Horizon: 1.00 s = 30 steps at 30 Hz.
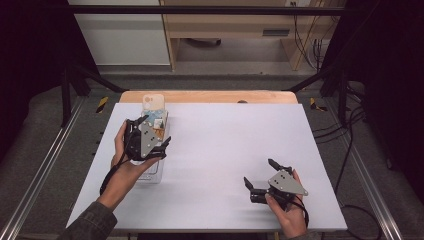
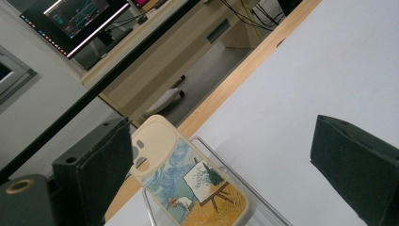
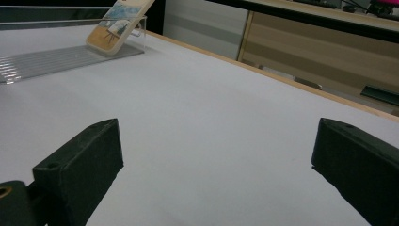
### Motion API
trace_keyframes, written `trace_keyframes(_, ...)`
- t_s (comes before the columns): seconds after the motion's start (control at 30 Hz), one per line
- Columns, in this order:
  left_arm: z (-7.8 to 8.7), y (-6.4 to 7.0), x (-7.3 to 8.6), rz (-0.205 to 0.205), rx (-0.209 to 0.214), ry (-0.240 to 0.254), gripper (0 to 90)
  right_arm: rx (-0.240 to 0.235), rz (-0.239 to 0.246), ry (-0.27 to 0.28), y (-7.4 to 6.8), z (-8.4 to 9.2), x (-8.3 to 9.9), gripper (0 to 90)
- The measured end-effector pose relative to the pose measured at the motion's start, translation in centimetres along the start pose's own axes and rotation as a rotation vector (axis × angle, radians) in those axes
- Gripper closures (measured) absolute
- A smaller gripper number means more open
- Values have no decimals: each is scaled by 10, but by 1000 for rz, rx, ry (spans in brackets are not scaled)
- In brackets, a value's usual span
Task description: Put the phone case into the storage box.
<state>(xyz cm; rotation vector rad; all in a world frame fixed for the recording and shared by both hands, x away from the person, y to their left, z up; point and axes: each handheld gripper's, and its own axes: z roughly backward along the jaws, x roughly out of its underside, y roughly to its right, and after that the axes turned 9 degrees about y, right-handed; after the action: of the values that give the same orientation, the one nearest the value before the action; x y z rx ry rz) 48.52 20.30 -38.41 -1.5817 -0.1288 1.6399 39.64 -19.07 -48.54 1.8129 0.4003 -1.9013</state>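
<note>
Phone case (image 2: 188, 183): painted back up, leaned tilted in the clear tray (image 2: 256, 200); cream camera end stuck out past the far rim, lower end down inside. Sat at 10 o'clock on the table (image 1: 225, 145), near the far wooden edge.
Left gripper (image 1: 159, 148): hovered over the tray; jaws spread wide, nothing held. Left pad (image 2: 101, 165) just beside the case's camera end; could not tell whether touching. Other pad well off toward 3 o'clock.
Right gripper (image 1: 260, 175): rested low at 5 o'clock, well apart from the tray; jaws wide, empty.
Step judged: grasp of the case by the left gripper.
Technique: centre the jaws across the case's two long edges before closing; close slowly, square to the sides, not on the slick painted face.
Risk: light tray likely to slide or tip; lift along the tilt.
</note>
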Motion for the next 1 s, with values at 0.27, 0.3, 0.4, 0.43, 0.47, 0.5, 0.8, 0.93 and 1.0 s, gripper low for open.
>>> trace_keyframes(0.27, 15, 3, -4, -3, -5, 29, 61, -1, 3, -3, -1, 0, 0, 24)
trace_keyframes(0.3, 16, 3, -4, 1, -5, 30, 61, -1, 3, -3, -1, 0, 0, 24)
trace_keyframes(0.4, 21, 4, -4, 15, -8, 41, 60, -1, 5, -1, -1, 0, 0, 24)
trace_keyframes(0.43, 21, 4, -4, 15, -8, 41, 61, -1, 5, -1, -1, 0, 0, 24)
trace_keyframes(0.47, 24, 5, -4, 30, -6, 42, 60, 0, 6, 0, -1, 0, 0, 24)
trace_keyframes(0.5, 25, 6, -4, 34, -4, 41, 58, 0, 7, 2, -1, 0, 0, 24)
trace_keyframes(0.8, 36, 8, -2, 98, 8, 60, 55, 3, 28, 9, -1, 1, -1, 24)
trace_keyframes(0.93, 40, 8, -1, 157, 15, 74, 53, 4, 30, 10, 0, 1, -1, 24)
trace_keyframes(1.0, 42, 8, 0, 184, 19, 77, 52, 3, 29, 11, 0, 1, -1, 24)
